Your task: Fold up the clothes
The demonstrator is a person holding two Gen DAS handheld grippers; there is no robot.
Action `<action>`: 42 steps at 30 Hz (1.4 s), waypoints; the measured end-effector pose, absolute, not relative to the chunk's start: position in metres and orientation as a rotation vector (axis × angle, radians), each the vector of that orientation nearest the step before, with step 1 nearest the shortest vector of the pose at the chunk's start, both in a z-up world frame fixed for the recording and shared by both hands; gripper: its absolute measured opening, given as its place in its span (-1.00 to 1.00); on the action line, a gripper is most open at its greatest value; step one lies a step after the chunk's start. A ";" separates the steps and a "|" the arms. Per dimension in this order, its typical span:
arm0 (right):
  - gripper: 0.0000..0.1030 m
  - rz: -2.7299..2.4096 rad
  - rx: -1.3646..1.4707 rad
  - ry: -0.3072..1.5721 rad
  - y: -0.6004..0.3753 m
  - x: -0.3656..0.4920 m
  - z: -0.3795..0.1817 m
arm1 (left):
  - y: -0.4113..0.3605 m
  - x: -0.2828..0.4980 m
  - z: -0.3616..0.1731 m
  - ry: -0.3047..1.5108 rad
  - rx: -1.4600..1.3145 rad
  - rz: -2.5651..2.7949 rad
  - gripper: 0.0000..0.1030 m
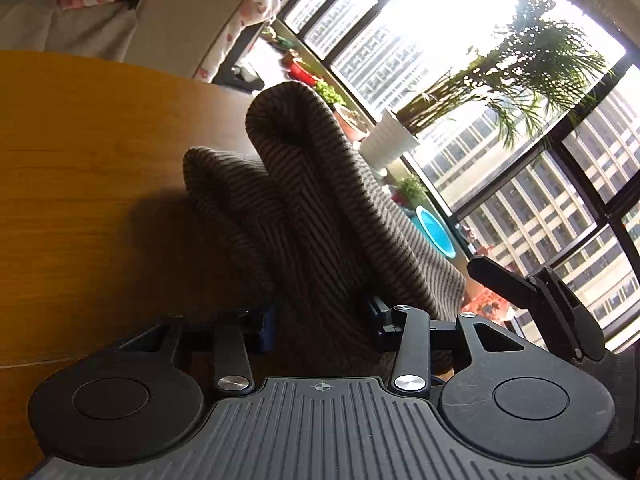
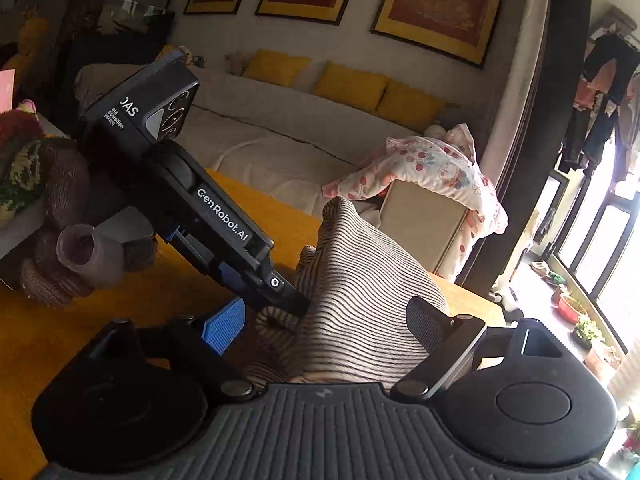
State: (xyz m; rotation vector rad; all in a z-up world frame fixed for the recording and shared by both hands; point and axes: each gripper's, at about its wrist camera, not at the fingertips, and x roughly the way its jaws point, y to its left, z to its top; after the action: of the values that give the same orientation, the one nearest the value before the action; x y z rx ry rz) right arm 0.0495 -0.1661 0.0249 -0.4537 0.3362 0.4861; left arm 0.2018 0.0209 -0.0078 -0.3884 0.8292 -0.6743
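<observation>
Striped brown-and-beige knit garment (image 1: 320,208) is bunched in upright folds, lifted over the orange wooden bench (image 1: 88,168). Left gripper (image 1: 322,320) pinches its lower edge between both fingers. Right gripper (image 2: 324,328) is spread wide, cloth lying between its blue-padded fingers (image 2: 224,322).

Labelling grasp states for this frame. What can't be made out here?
- Left wrist view: the left tool has its fingertips buried in the striped garment; contact is hidden.
- Right wrist view: the right tool has wide jaws; the cloth hides any grip.
- Both views: the garment's type and lower edge, cut off by the tool bodies.
- Left wrist view: the window is blown out.
</observation>
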 end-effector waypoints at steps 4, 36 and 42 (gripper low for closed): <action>0.73 0.439 -0.540 0.308 -0.156 0.042 0.010 | 0.024 0.194 -0.008 0.843 -0.432 -0.724 0.04; 0.62 0.355 -0.576 0.271 -0.192 0.075 -0.005 | -0.016 0.190 -0.011 0.835 -0.200 -0.508 0.47; 0.24 0.275 -0.606 0.182 -0.196 0.076 -0.013 | -0.008 0.184 -0.003 0.838 -0.350 -0.596 0.22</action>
State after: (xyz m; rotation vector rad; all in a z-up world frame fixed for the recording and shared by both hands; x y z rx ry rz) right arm 0.0761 -0.1960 -0.0132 -0.6060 0.1821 0.2746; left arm 0.1839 -0.0085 -0.0033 -0.3502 0.8379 -0.5956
